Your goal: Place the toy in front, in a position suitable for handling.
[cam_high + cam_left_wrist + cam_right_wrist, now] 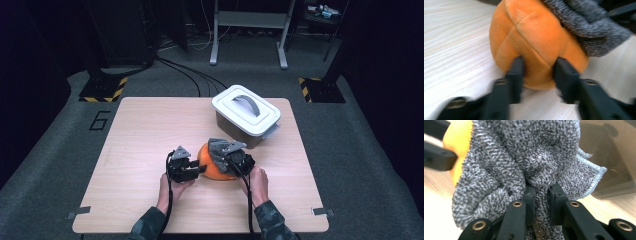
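Orange plush ball (216, 165) sits on the light wood bench (145, 135), toward the person's side of it and just in front of the lidded box (246, 116), which serves as the landmark. That box is a dark tub with a white lid and a grey handle, standing toward the far edge of the bench. A grey knitted cloth (524, 162) drapes over the top of the ball on the side that faces the box.

Left hand-held gripper (537, 72) comes at the ball from the side away from the box. Its two black jaws press into the soft orange fabric low on the ball, pinching a fold of plush between them, so it grips the ball. In the high view this left hand-held gripper (186, 167) lies level with the bench, the hand behind it.

Right hand-held gripper (541, 200) is closed on a bunched fold of the grey cloth, the fabric squeezed tight between its pads. In the high view it (235, 159) sits over the ball on the box's side.
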### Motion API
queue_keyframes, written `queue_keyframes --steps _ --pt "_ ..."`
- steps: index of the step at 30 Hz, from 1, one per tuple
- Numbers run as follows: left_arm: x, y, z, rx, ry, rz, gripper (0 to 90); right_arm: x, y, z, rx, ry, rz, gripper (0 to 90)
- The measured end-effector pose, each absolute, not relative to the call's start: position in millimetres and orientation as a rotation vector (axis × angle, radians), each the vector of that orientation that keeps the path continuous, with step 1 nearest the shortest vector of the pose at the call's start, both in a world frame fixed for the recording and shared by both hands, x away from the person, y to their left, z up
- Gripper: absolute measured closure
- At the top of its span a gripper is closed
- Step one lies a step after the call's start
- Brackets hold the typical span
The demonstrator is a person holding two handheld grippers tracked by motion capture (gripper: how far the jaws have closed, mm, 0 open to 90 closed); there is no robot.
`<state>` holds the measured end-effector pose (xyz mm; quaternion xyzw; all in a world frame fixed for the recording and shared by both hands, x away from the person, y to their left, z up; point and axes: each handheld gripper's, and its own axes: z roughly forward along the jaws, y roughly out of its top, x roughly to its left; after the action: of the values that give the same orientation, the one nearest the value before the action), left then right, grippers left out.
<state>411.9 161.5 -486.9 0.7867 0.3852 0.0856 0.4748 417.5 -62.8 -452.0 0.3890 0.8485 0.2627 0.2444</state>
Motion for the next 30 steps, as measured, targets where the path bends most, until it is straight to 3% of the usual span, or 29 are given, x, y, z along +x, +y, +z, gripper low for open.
queue_keyframes --steps 2,5,10,14,19,23,27,28,30 --pt "411 163 -488 1.932 0.946 0.212 45.2 418 -64 -453 1.082 2.309 0.743 78.5" --pt "412 162 -491 1.941 0.942 0.203 44.1 420 -66 -452 1.076 2.32 0.756 78.4" --pt "414 157 -494 1.949 0.939 0.231 66.4 422 -66 -456 1.086 2.313 0.78 78.5" --pt "414 159 -494 1.929 0.962 0.215 72.8 422 -65 -452 1.087 2.317 0.782 78.0" --pt "412 165 -489 1.903 0.982 0.155 77.5 409 -65 -422 1.063 2.262 0.809 77.9" --pt "409 168 -488 1.877 0.996 0.089 77.9 407 -59 -414 1.026 2.274 0.812 77.9" --pt "407 168 -485 1.938 0.977 0.13 77.2 416 -47 -425 1.026 2.335 0.74 78.0" --pt "407 168 -485 1.941 0.975 0.148 74.4 421 -45 -433 1.015 2.334 0.716 78.2" --pt "408 169 -484 1.971 0.94 0.218 59.2 432 -44 -444 1.055 2.353 0.705 78.5"
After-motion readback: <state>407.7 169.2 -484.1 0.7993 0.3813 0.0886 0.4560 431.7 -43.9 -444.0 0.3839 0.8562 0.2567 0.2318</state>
